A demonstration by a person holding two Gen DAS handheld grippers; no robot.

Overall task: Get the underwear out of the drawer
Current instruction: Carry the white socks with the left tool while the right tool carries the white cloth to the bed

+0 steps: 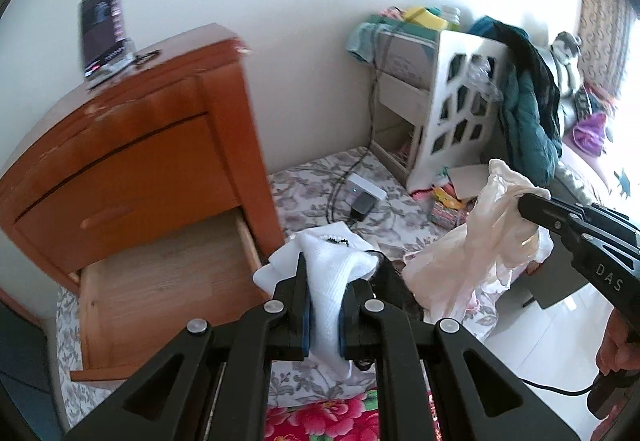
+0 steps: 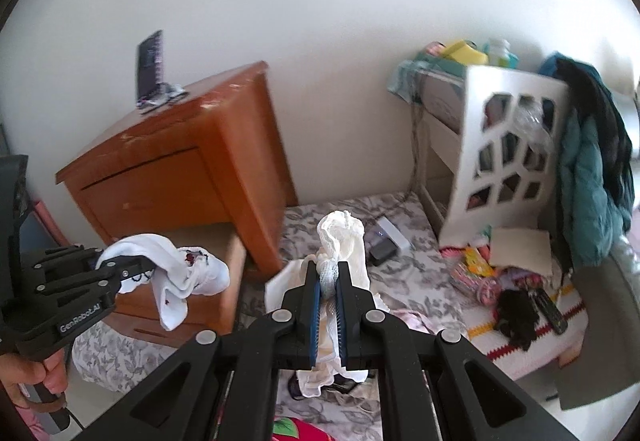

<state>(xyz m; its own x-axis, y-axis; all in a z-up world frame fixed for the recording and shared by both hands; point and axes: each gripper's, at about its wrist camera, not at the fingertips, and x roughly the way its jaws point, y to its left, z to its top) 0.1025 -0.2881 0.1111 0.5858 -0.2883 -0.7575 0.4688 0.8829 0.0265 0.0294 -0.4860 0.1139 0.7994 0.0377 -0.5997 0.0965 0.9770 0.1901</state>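
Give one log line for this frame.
left gripper: shut on white garment | right gripper: shut on cream garment | drawer: open | both garments out

The floor is covered by a grey floral sheet [image 2: 416,269]. On it stands an orange wooden nightstand [image 1: 160,129] with its bottom drawer [image 1: 160,293] pulled open; a dark phone-like screen [image 1: 102,29] is propped on its top. Near the wall a white power strip [image 2: 390,233] and a black adapter [image 2: 382,253] lie on the sheet. A white lattice-sided shelf unit [image 2: 504,157] stands further right, with colourful small items [image 2: 476,265] and a beige card [image 2: 520,245] at its foot. A white crocheted mat [image 2: 532,333] beside it carries a black cloth [image 2: 516,313] and 1 remote [image 2: 550,307]
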